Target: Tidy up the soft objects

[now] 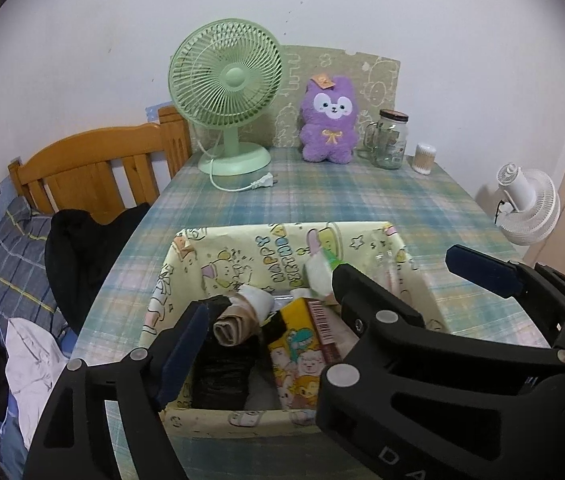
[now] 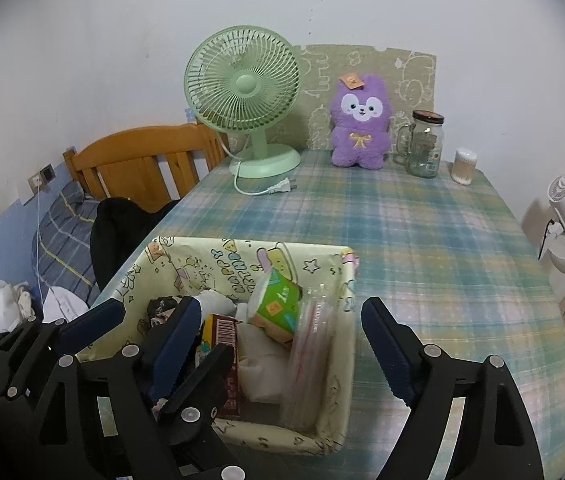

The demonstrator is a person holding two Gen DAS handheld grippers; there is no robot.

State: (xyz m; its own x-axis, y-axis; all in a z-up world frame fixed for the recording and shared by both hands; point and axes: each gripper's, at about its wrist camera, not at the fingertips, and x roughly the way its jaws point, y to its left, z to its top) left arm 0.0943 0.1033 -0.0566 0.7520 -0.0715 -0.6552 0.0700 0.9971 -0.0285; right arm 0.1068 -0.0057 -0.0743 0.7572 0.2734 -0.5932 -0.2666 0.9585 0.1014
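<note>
Left gripper [image 1: 322, 292] hanging spread over the yellow cartoon-print fabric bin [image 1: 218, 254] at 6 o'clock, gripping nothing. Bin is holding rolled beige socks [image 1: 228, 326], possibly tissue packs. Right gripper [image 2: 278, 320] gaping, straddling the bin's rim. Purple plush bunny [image 2: 358, 124] sitting at 12 o'clock.

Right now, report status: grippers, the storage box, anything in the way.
Left gripper open over the box; right gripper open, empty, straddling its right wall. Box packed: rolled socks, tissue packs. Purple plush sits untouched at the table's far end.
</note>
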